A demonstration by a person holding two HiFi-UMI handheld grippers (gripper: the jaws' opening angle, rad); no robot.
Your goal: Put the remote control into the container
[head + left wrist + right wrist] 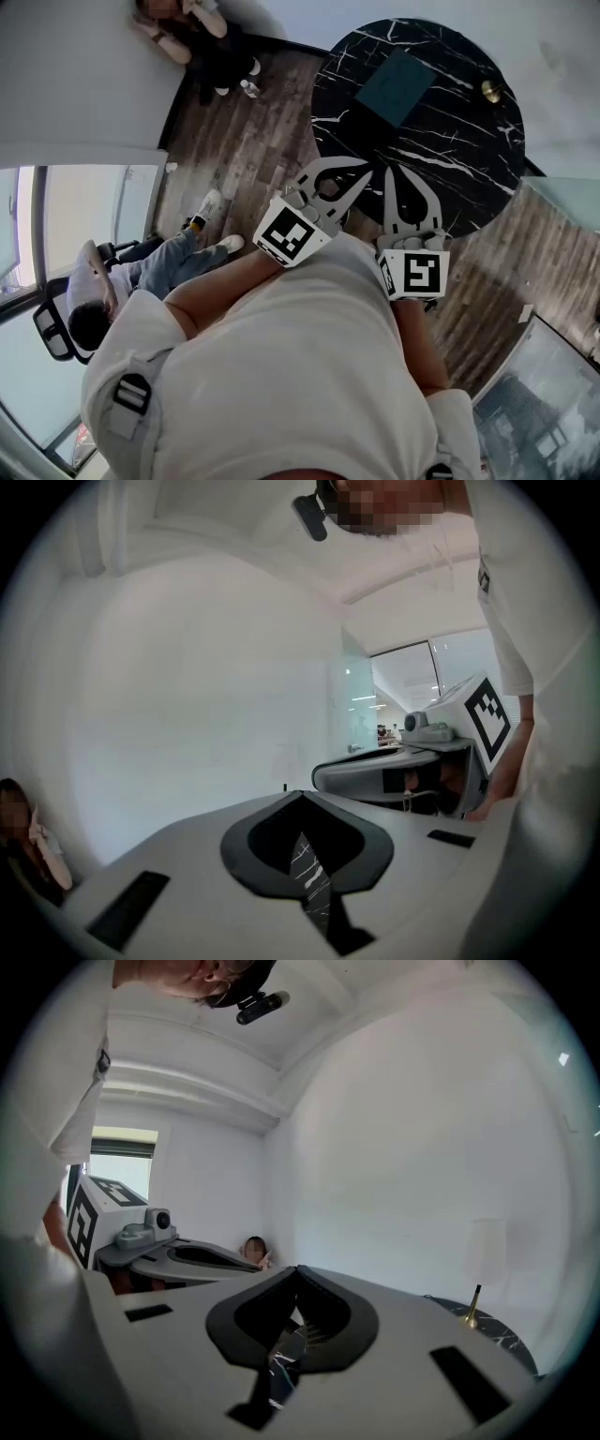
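A dark teal rectangular container (401,86) lies on the round black marble table (450,178). No remote control shows in any view. I hold both grippers close to my chest, short of the table's near edge. My left gripper (366,168) points up and right, its jaws meeting at the tips with nothing between them. My right gripper (389,172) points straight ahead, jaws likewise together and empty. The left gripper view shows its closed jaws (300,795) aimed at a white wall. In the right gripper view the closed jaws (298,1269) face the wall too.
A small brass object (491,91) stands at the table's far right, seen also as a brass stem (472,1309). One person sits on the floor by the wall (192,37), and another sits in a chair (112,291) at my left. A bottle (248,89) stands on the wooden floor.
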